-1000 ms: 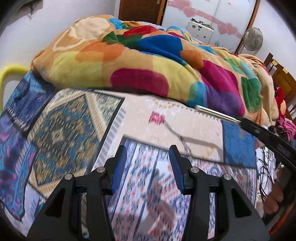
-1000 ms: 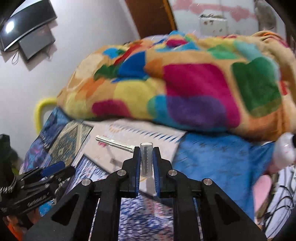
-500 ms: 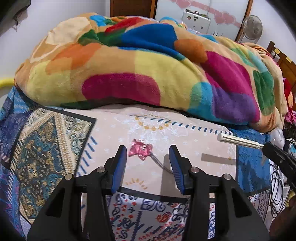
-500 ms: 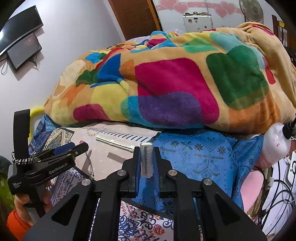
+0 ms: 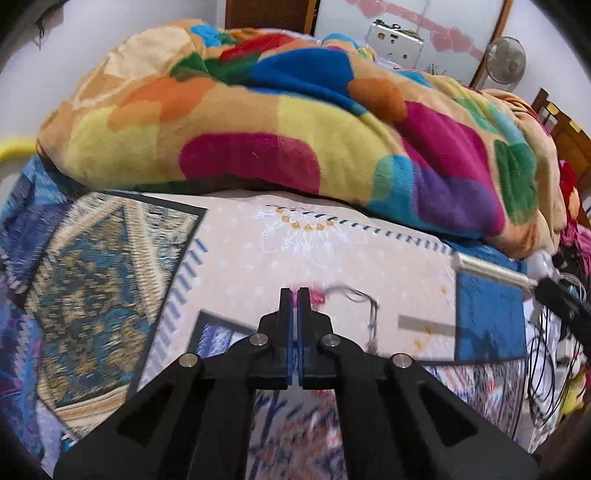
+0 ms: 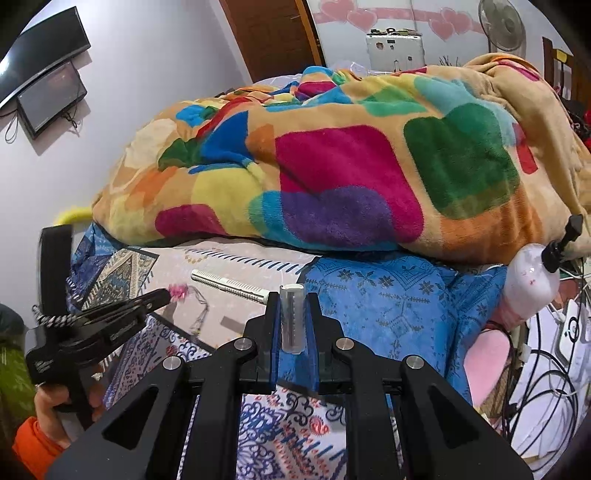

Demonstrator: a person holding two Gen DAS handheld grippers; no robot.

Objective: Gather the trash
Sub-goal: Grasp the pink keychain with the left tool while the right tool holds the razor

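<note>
Room: bedroom, white wall with two dark screens (image 6: 48,88), brown door (image 6: 273,37), fan (image 6: 502,22) at the back.
Bed: patterned sheet (image 5: 110,280), beige, teal and blue panels; heaped multicolour blanket (image 5: 288,122) over the far half.
Left gripper (image 5: 294,295): low over the beige panel, fingers (image 5: 285,314) pressed together, almost no gap between the blue pads.
Pink trinket (image 5: 314,297): small pink piece on the sheet, right at the left fingertips; partly hidden behind them and blurred, so cannot tell if it is pinched or just touching. Thin wire (image 5: 364,299) trails from it to the right across the sheet.
Right gripper (image 6: 291,299): fingers narrow, clamped on a clear tube (image 6: 292,317) standing upright between the blue pads, top end poking above the tips.
Comb (image 6: 229,283): pale ridged bar, lying on the beige panel beyond the right gripper, pointing at its fingertips; in the left view its near end meets the right gripper's black body.
Bottle (image 6: 532,284): white, black pump top, at the bed's right edge by the blanket.
Cables (image 6: 546,369): black tangle off the right side of the bed.
Hand (image 6: 51,402): orange sleeve, gripping the left gripper's handle.
</note>
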